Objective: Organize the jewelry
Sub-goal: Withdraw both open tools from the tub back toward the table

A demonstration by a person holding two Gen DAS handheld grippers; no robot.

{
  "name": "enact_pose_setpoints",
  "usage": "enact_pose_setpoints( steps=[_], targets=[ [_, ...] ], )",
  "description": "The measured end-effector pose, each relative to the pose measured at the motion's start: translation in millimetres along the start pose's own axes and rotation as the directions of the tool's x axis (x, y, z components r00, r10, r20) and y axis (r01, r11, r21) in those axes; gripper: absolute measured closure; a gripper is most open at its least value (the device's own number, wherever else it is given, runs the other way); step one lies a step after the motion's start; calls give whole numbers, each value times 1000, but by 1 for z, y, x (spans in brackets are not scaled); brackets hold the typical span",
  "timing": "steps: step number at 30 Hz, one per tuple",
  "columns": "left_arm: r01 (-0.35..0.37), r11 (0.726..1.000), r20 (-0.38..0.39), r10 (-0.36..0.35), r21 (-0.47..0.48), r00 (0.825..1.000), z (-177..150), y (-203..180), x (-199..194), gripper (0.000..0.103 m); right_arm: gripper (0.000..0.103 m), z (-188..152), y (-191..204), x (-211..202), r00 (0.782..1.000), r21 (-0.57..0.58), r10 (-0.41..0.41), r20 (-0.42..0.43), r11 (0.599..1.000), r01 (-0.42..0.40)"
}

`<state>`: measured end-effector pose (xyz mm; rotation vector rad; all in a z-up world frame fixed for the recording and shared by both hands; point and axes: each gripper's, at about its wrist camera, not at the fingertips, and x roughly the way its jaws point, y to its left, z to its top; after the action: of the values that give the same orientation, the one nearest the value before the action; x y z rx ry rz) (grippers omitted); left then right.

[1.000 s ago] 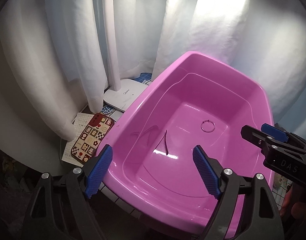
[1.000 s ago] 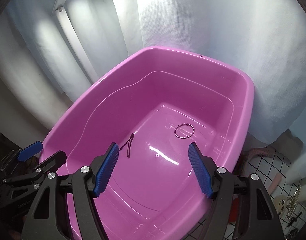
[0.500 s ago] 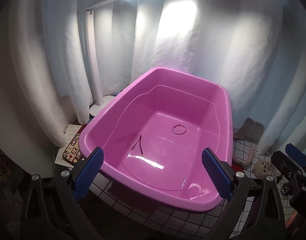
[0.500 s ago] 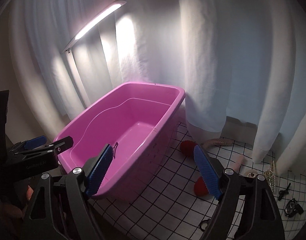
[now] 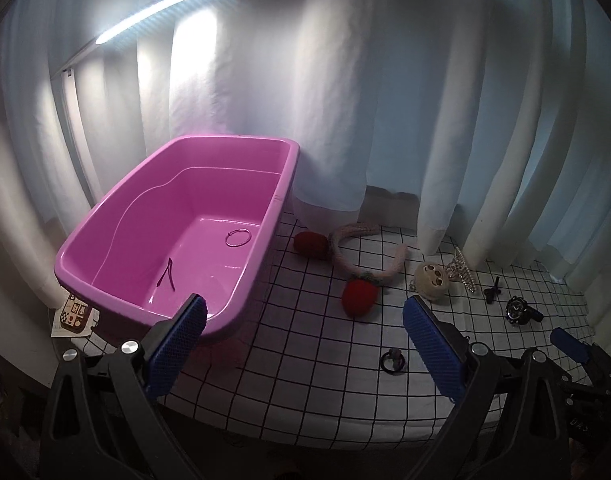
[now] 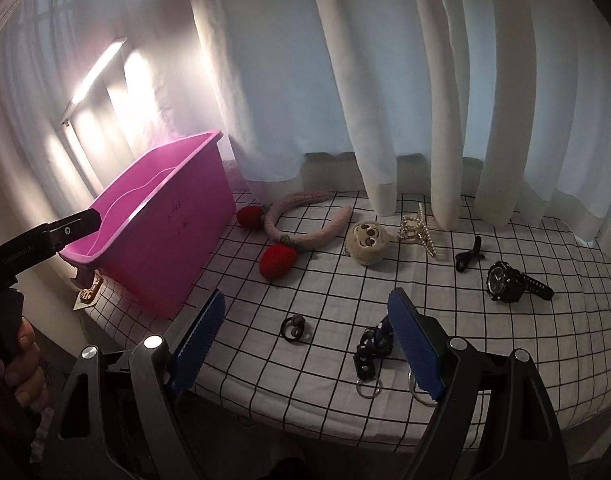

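Jewelry lay on the cloth (image 6: 385, 280) beside the tub (image 5: 261, 248); my left gripper (image 5: 303, 334) and right gripper (image 6: 305, 326), jaws just widened, stood empty, and the chain (image 6: 375, 342) seemingly wanted picking next.

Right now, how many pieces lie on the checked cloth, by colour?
Black or dark (wristwatch, round ring, chain keyring, small clip): 4
Cream or pearl (plush face charm, pearl hair claw): 2
Pink fuzzy headband with red strawberries: 1
Total: 7

Bare checked tabletop (image 6: 305, 376) lies open at lower centre; the pink bin (image 6: 177, 240) walls off the left, white curtains (image 6: 385, 80) close the back, and a headband (image 6: 305, 224), plush charm (image 6: 368, 243) and watch (image 6: 505, 280) dot the far half.
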<state>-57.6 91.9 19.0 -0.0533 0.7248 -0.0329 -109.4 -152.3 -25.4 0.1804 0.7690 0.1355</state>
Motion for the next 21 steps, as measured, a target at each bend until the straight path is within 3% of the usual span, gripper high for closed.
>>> enact_pose_setpoints(
  steps=[5, 12, 21],
  targets=[
    [61, 997, -50, -59, 42, 997, -28, -37, 11, 6, 23, -31, -50, -17, 998, 74, -66, -10, 995, 67],
    [48, 993, -115, -35, 109, 993, -67, -73, 34, 6, 23, -70, -97, -19, 990, 111, -128, -55, 985, 134],
    [25, 993, -183, -4, 111, 983, -98, -88, 75, 6, 23, -97, -126, 6, 987, 119, -122, -108, 984, 134]
  ],
)
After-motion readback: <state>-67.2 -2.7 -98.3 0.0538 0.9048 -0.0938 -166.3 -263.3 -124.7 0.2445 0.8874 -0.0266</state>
